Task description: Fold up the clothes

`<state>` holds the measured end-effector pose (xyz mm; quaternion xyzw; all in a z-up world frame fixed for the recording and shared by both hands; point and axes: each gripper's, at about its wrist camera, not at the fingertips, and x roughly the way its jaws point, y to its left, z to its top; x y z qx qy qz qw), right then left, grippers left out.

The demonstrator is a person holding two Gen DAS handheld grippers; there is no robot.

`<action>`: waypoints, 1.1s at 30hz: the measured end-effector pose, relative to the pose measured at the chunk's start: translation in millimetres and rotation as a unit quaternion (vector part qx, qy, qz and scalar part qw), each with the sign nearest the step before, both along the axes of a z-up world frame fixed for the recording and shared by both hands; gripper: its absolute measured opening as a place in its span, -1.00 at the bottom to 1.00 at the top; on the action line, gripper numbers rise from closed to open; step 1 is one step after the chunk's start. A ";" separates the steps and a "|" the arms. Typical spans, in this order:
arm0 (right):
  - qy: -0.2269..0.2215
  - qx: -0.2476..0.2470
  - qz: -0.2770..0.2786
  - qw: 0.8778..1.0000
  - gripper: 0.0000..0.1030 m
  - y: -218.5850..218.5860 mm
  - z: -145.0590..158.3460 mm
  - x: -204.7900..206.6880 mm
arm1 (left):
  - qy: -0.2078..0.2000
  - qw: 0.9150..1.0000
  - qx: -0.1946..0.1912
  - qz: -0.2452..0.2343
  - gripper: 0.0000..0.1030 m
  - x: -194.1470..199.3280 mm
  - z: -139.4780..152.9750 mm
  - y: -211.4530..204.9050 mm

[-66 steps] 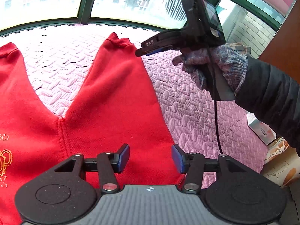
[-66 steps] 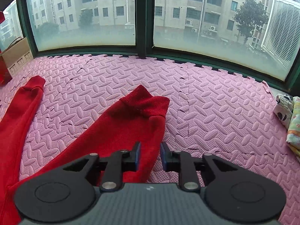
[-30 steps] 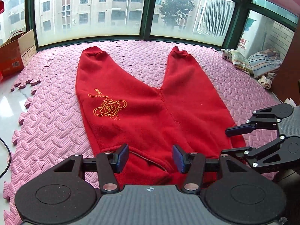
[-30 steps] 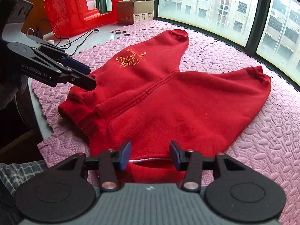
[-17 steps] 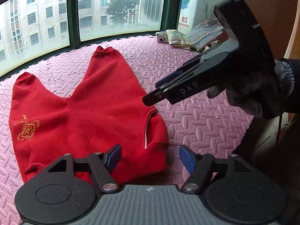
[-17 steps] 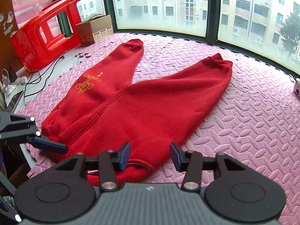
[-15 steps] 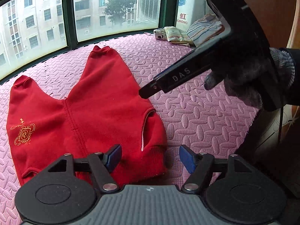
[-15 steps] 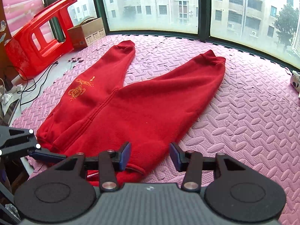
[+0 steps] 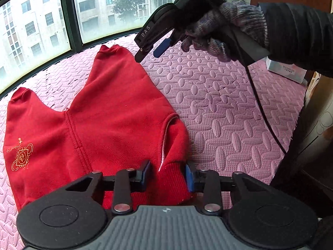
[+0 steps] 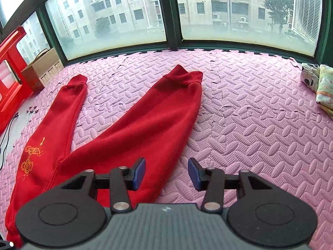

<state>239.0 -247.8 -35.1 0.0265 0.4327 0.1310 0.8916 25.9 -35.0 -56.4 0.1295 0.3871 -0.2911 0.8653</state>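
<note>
Pants: red trousers (image 9: 108, 120) lie flat on the pink foam mat (image 9: 224, 112), legs splayed in a V toward the far window, waistband at the near edge.
Emblem: gold embroidery (image 9: 20, 156) on the left leg, upper thigh area.
Left hand-held gripper: left hand-held gripper (image 9: 168, 174) is down at the waistband's right corner; blue pads (image 9: 188, 177) sit either side of the ribbed band, cloth between them, fairly narrow gap. Can't tell if it's actually pinching yet.
Right hand-held gripper: right hand-held gripper (image 10: 166, 174) has its jaws set wide w/ nothing between them; it looks over the right trouser leg's outer edge, left pad over red cloth, right pad over bare mat.
Same tool, other view: in the left wrist cam the right hand-held gripper hangs in the air above the mat, right of the far cuff, held by a gloved hand (image 9: 220, 29); cable trails down from it.
Cuffs: right cuff (image 10: 183, 76) and left cuff (image 10: 77, 82) both lie flat, well apart.
Surroundings: cardboard box (image 10: 42, 70) and red plastic chair (image 10: 10, 73) far left; folded fabrics (image 10: 318, 85) far right; white box (image 9: 287, 69) at the mat's right edge.
</note>
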 end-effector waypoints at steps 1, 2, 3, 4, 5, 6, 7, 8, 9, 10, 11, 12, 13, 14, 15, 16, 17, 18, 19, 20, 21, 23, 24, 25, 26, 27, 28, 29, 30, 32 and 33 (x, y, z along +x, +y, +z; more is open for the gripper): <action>0.000 0.001 -0.006 1.000 -0.12 -1.3 -1.8 8.2 | 0.003 1.000 -0.008 0.002 -0.53 2.1 2.0 2.9; 0.001 0.003 -0.015 1.000 -0.12 -2.9 -4.2 18.4 | 0.007 1.000 -0.019 0.006 -0.56 4.2 5.1 6.0; 0.002 0.005 -0.026 1.000 -0.12 -4.9 -7.3 30.7 | 0.012 0.999 -0.029 0.009 -0.58 5.9 7.6 8.9; 0.005 0.008 -0.042 0.999 -0.13 -7.3 -11.7 46.5 | 0.018 0.999 -0.042 0.012 -0.59 8.1 10.9 12.5; 0.008 0.010 -0.055 0.998 -0.13 -9.0 -15.6 59.6 | 0.021 0.998 -0.052 0.015 -0.60 9.9 13.6 15.7; 0.011 0.012 -0.062 0.998 -0.13 -9.7 -17.9 66.0 | 0.023 0.998 -0.061 0.017 -0.61 11.3 16.1 18.9; 0.014 0.018 -0.074 0.997 -0.13 -11.7 -22.3 77.1 | 0.026 0.997 -0.070 0.021 -0.61 13.0 18.5 22.1; 0.019 0.026 -0.086 0.996 -0.13 -13.7 -27.5 88.8 | 0.030 0.996 -0.079 0.024 -0.61 14.7 21.1 25.4; 0.023 0.032 -0.094 0.995 -0.13 -14.7 -31.1 96.4 | 0.032 0.995 -0.088 0.027 -0.61 16.1 23.3 28.4; 0.027 0.037 -0.102 0.994 -0.13 -15.7 -34.8 104.0 | 0.033 0.994 -0.096 0.030 -0.61 17.5 25.5 31.5; 0.030 0.041 -0.107 0.993 -0.14 -16.1 -38.1 110.6 | 0.034 0.993 -0.105 0.033 -0.62 19.0 28.1 35.2; 0.030 0.042 -0.111 0.993 -0.14 -15.7 -40.0 114.8 | 0.033 0.992 -0.113 0.037 -0.62 20.3 30.6 38.8; 0.027 0.041 -0.113 0.992 -0.14 -15.2 -40.7 117.7 | 0.031 0.991 -0.121 0.039 -0.62 21.2 32.8 42.4; 0.026 0.041 -0.111 0.993 -0.17 -14.0 -41.2 121.3 | 0.029 0.990 -0.128 0.042 -0.62 22.0 34.7 45.7; 0.025 0.042 -0.106 0.993 -0.23 -13.0 -41.5 123.9 | 0.029 0.989 -0.134 0.046 -0.62 22.7 35.9 48.4; 0.025 0.037 -0.107 0.993 -0.29 -11.1 -41.5 125.3 | 0.029 0.988 -0.141 0.052 -0.63 23.8 37.1 51.8; 0.024 0.029 -0.107 0.993 -0.41 -8.4 -41.2 127.3 | 0.029 0.987 -0.147 0.056 -0.63 24.1 37.9 54.7; 0.025 0.028 -0.106 0.994 -0.52 -7.1 -40.7 128.9 | 0.030 0.986 -0.154 0.060 -0.63 24.0 38.2 57.7; 0.026 0.030 -0.107 0.993 -0.74 -6.2 -39.5 130.0 | 0.032 0.984 -0.161 0.064 -0.64 23.8 38.4 60.7; 0.025 0.031 -0.111 0.993 -0.81 -5.3 -37.5 130.6 | 0.032 0.983 -0.167 0.068 -0.64 23.4 38.7 63.8; 0.025 0.032 -0.115 0.993 -0.83 -4.4 -35.5 131.3 | 0.032 0.982 -0.174 0.072 -0.65 22.3 39.2 66.9; 0.019 0.031 -0.117 0.992 -0.85 0.6 -27.9 131.9 | 0.033 0.978 -0.187 0.081 -0.66 20.4 39.9 73.5; 0.016 0.032 -0.113 0.993 -0.85 4.6 -22.6 132.5 | 0.033 0.976 -0.195 0.086 -0.67 18.5 40.7 77.7; 0.013 0.032 -0.110 0.993 -0.85 8.6 -17.3 133.0 | 0.034 0.974 -0.202 0.091 -0.67 16.5 41.6 81.8; 0.010 0.033 -0.108 0.994 -0.86 13.5 -11.4 134.0 | 0.034 0.972 -0.210 0.096 -0.68 14.6 42.4 86.0; 0.008 0.036 -0.108 0.994 -0.86 19.2 -4.7 135.3 | 0.033 0.971 -0.216 0.102 -0.68 12.3 43.2 90.4; 0.005 0.040 -0.106 0.994 -0.86 24.8 1.3 136.8 | 0.031 0.969 -0.219 0.108 -0.69 9.4 44.4 94.7; 0.002 0.046 -0.104 0.994 -0.86 30.1 6.7 138.3 | 0.028 0.968 -0.222 0.114 -0.69 6.4 45.5 99.2; -0.001 0.052 -0.101 0.994 -0.86 35.4 12.1 139.8 | 0.026 0.966 -0.226 0.121 -0.69 3.3 46.3 103.9; -0.010 0.061 -0.096 0.993 -0.86 58.9 28.8 146.3 | 0.023 0.963 -0.234 0.135 -0.70 -2.8 47.7 113.7; -0.014 0.065 -0.091 0.994 -0.86 69.6 33.9 147.9 | 0.022 0.960 -0.239 0.143 -0.71 -5.1 47.6 119.5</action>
